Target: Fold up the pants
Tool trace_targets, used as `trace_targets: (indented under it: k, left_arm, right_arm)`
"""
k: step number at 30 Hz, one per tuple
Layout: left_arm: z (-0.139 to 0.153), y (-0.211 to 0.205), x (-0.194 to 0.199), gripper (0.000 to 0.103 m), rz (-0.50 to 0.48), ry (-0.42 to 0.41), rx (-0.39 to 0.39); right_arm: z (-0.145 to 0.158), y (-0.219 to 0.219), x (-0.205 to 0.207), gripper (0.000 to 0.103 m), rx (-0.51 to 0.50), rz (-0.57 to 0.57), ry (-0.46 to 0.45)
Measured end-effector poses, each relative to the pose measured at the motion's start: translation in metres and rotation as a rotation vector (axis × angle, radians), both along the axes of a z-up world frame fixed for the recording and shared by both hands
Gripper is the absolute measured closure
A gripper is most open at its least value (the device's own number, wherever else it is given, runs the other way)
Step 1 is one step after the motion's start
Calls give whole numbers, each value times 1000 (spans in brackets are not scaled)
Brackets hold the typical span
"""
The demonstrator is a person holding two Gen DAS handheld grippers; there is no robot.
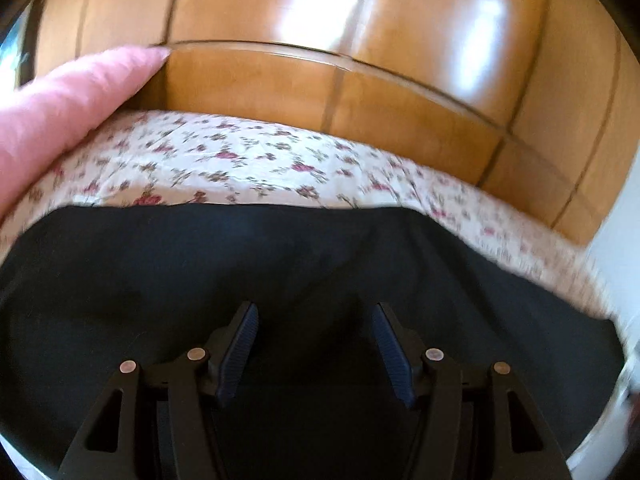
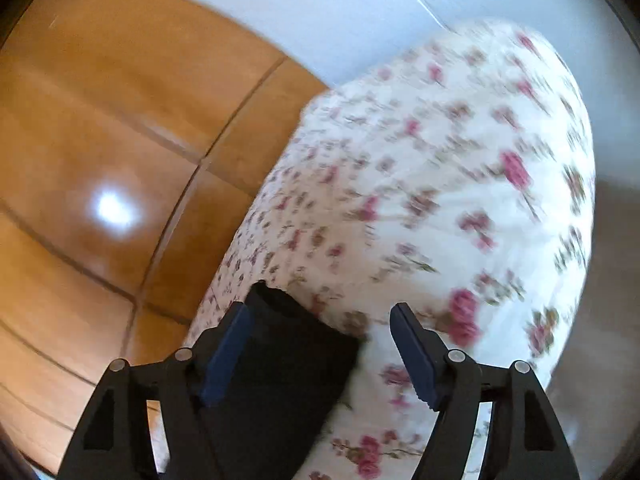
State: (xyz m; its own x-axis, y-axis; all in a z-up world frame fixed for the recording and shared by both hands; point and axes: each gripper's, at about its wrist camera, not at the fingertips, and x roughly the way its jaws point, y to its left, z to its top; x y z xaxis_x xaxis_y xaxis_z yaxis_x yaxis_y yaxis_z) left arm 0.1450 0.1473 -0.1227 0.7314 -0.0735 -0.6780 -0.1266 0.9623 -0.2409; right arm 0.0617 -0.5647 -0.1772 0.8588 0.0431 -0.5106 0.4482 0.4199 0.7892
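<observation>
The black pants (image 1: 280,272) lie spread flat on a floral bedsheet (image 1: 248,160) and fill the lower half of the left wrist view. My left gripper (image 1: 315,312) hovers over them, open and empty. In the right wrist view only a narrow black end of the pants (image 2: 296,344) shows, lying near the bed's left edge. My right gripper (image 2: 322,312) is open above it, with the left finger (image 2: 228,344) over the black cloth and the right finger over the sheet. Both views are motion-blurred.
A pink pillow (image 1: 60,120) lies at the left of the bed. The orange tiled floor (image 1: 360,80) lies beyond the bed's edge, and also left of the bed in the right wrist view (image 2: 100,160). A white wall (image 2: 320,8) stands behind.
</observation>
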Motion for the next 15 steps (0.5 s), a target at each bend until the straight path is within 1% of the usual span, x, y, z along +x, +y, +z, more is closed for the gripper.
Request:
trace_targets:
  k: [1,3,5,7,9,10,11,13,15]
  left_arm:
    - [-2,7,2,42,14,10,-29]
    - [-6,11,7,42,10,24,-40]
    - [-9,8,5,42,-8,12,-10]
    - [-13,0,2,42,-26,-8,45]
    - [-15,-5,-4,42,-36,-32,82]
    - [-15,-5,-5,42,-36,-38,82]
    - [-15,-3,-5,42,-36,-42,72]
    - [-16,1,-5,42,-36,-53,42]
    - [-17,5,-9,42,-35,-78,6]
  right_arm:
    - [-10,-3,0,29,57,12,-2]
    - [-24,-4,-2,29,133,20,-49]
    - [-27,-3,-1,29,148,21,-82]
    - [-25,2,5,30,135,62,-93]
    - [-25,9,13,33,134,115,-122]
    - [-26,14,19,34,138,143,-120]
    - [-27,19,23,34,121,155,-107]
    - [-21,31,31,34,51,186,-90]
    - [-18,41,39,44,12,227,-74]
